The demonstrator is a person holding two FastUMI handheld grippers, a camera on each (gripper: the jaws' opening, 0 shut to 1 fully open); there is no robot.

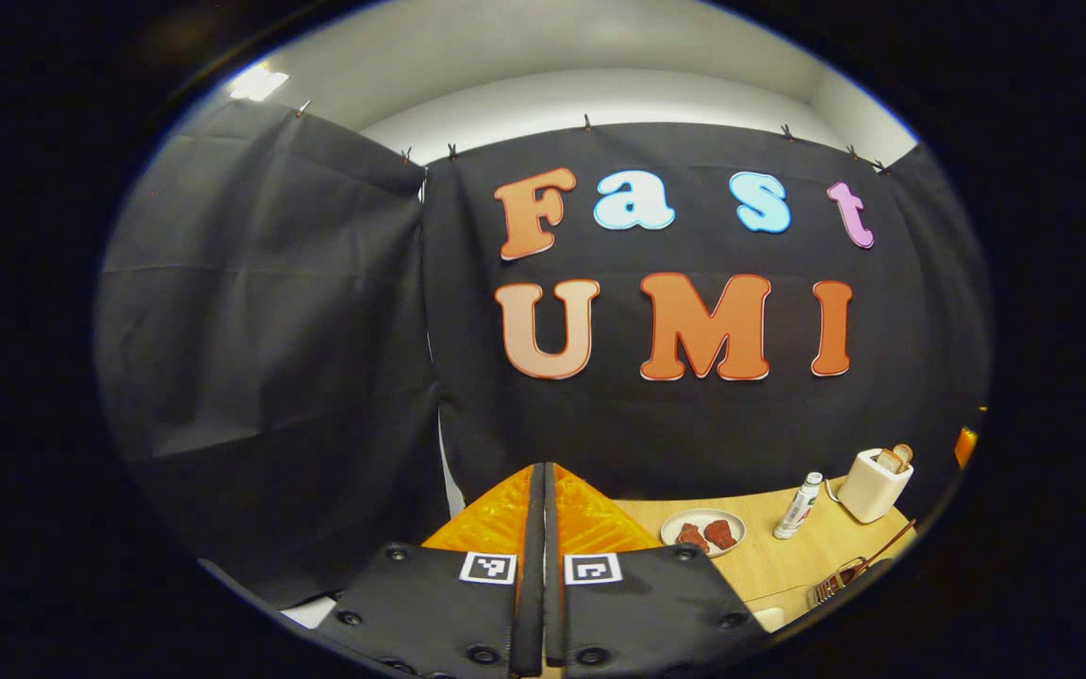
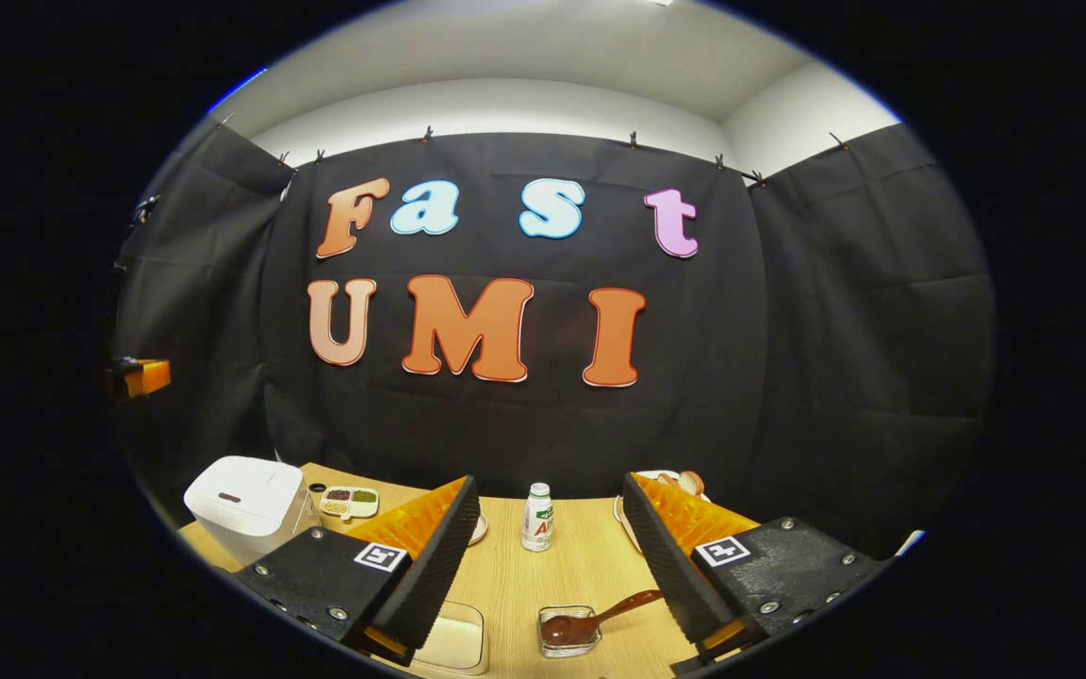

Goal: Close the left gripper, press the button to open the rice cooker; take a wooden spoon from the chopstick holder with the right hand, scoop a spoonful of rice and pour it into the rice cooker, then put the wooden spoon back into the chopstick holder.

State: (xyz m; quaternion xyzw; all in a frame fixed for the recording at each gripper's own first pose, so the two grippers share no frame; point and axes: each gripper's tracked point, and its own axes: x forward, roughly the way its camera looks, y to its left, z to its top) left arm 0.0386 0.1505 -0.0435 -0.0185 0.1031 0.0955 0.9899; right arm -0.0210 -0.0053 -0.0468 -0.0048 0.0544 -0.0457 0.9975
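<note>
Left gripper view looks mostly at the black cloth wall (image 1: 270, 311), and at its bottom the left gripper (image 1: 543, 566) has its two fingers pressed together, clenched with nothing between them. To the right of these fingers this view shows a white plate (image 1: 703, 530) with two reddish-brown pieces on it, a small white bottle (image 1: 798, 506) standing upright, and a cream toaster (image 1: 875, 484) with bread in its slots, near the far edge of the wooden table (image 1: 779, 566). A thin brown stick with a wire part (image 1: 849, 573) lies near the table's right edge; I cannot tell what it is.

The right gripper view shows other things. The right gripper (image 2: 552, 556) is released, its two fingers standing wide apart and holding nothing. Between them, farther on the table, stands a small white bottle. Nearer, between the fingertips, a small clear container (image 2: 569, 630) holds the brown wooden spoon (image 2: 600, 618), whose handle leans to the right toward the right finger. The white rice cooker (image 2: 246, 505) sits at the left on the table with its lid down. Just behind it lies a small divided dish (image 2: 349, 500) with grains of different colours. A pale rectangular container (image 2: 453, 641) lies near the left finger.

The table is light wood. Black cloth hangs on all sides, clipped at the top, and above it are a white wall and ceiling (image 2: 505, 66).
</note>
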